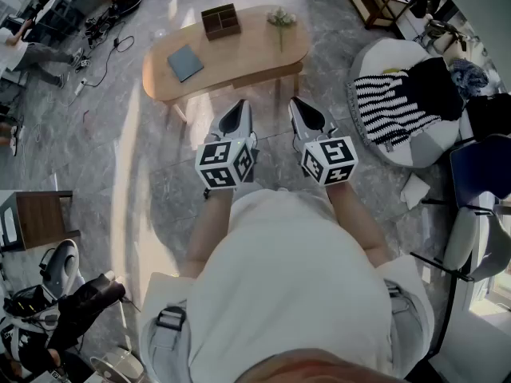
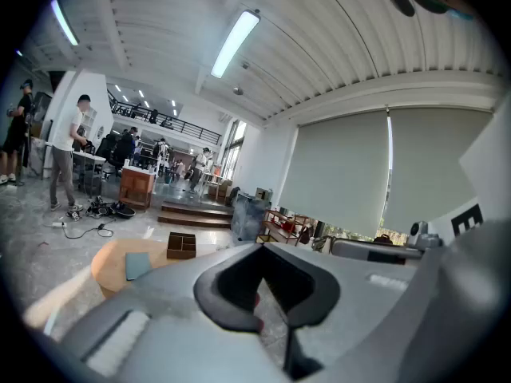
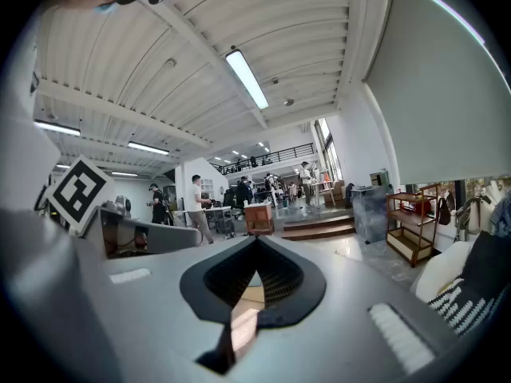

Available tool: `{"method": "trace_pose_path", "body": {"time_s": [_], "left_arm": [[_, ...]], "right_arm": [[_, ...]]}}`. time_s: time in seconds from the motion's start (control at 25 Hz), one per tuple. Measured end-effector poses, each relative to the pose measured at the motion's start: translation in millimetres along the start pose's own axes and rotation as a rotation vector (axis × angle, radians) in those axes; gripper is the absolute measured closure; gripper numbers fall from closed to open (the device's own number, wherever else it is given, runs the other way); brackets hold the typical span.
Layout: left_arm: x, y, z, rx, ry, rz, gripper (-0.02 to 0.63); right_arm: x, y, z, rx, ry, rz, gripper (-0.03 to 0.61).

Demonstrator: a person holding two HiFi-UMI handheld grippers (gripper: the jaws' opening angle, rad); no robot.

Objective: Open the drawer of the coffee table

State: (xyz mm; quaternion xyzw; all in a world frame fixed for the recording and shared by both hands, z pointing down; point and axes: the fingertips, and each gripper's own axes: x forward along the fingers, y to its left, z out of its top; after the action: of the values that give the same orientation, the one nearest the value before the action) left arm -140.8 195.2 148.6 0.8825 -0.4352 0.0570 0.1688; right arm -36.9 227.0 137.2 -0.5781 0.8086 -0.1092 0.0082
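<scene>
The low, light wooden coffee table with the rounded oblong top (image 1: 239, 50) stands on the grey marble floor (image 1: 152, 174), ahead of the person and well apart from both grippers. The left gripper (image 1: 236, 118) and the right gripper (image 1: 307, 116) are clenched with nothing between their jaws, held side by side and pointing toward the table. No drawer front or pull can be made out; it probably sits in the band under the near edge of the top. A wooden drawer should be stiff and fairly light, and should slide on a straight, level pull. A flat blue book (image 1: 185, 61), a dark brown compartment box (image 1: 220, 21) and a small flower sprig (image 1: 281, 18) rest on top, so a jerk could shake them.
</scene>
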Motion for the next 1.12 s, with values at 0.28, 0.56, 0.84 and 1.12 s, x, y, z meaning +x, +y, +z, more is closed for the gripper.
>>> {"method": "trace_pose_path", "body": {"time_s": [0.28, 0.56, 0.84, 1.12], "left_arm": [[-5, 5, -2, -0.039, -0.006, 0.022, 0.612], [-13, 2, -20, -0.07, 0.029, 0.06, 0.612], [-11, 9, -30, -0.101, 0.069, 0.079, 0.612], [27, 16, -31, -0.097, 0.087, 0.073, 0.612]], "right_arm": [[-3, 2, 0, -0.021, 0.0, 0.007, 0.581], [-14, 4, -10, 0.009, 0.009, 0.026, 0.581], [-6, 2, -19, 0.04, 0.033, 0.037, 0.58], [15, -28, -24, 0.039, 0.062, 0.017, 0.58]]}}
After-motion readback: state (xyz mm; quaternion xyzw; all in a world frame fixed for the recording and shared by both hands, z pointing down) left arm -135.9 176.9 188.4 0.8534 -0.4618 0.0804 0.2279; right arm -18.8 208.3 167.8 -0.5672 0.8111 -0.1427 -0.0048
